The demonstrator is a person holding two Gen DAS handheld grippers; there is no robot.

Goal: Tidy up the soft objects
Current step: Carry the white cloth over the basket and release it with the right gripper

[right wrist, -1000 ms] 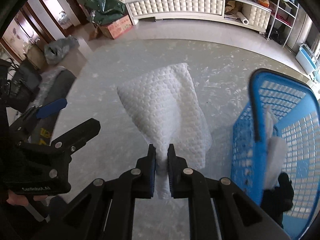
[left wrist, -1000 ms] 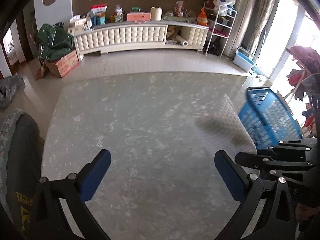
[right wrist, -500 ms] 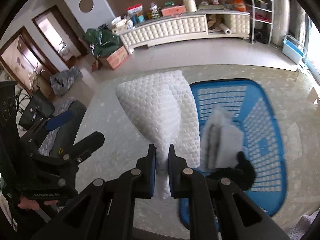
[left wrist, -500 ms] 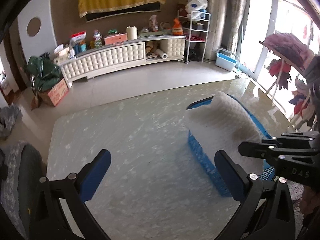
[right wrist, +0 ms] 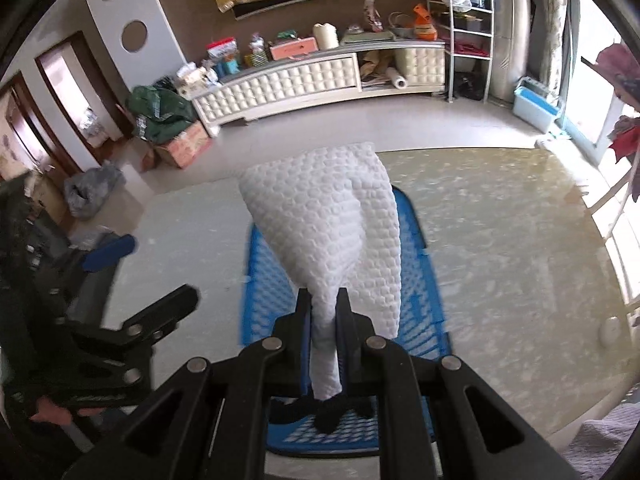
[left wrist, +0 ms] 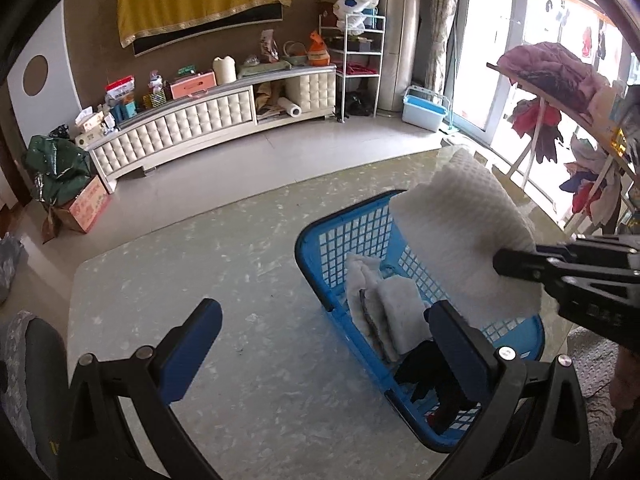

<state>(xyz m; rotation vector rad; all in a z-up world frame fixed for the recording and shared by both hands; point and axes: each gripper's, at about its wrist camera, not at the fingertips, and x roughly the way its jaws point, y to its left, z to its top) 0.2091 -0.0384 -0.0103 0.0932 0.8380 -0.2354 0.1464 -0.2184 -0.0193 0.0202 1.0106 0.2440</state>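
A white dimpled cloth [right wrist: 328, 220] hangs bunched from my right gripper [right wrist: 324, 300], whose jaws are shut on its lower end. It hangs above a blue plastic basket [right wrist: 416, 220] on the marbled table [right wrist: 500, 240]. In the left wrist view the cloth [left wrist: 460, 232] is over the basket [left wrist: 320, 240], which holds folded white and grey cloths [left wrist: 384, 304] and a black item [left wrist: 424, 368]. The right gripper [left wrist: 560, 276] reaches in from the right. My left gripper [left wrist: 322, 312] is open and empty, at the basket's near left side.
A grey chair back [left wrist: 32, 360] stands at the table's left edge. A clothes rack [left wrist: 552, 76] stands to the right by the window. Across the floor are a long white cabinet [left wrist: 200, 120] and a cardboard box [left wrist: 88, 204].
Both grippers have swung to the right across the table. The held cloth went from over bare table left of the basket to over the basket itself. The left gripper stayed open.
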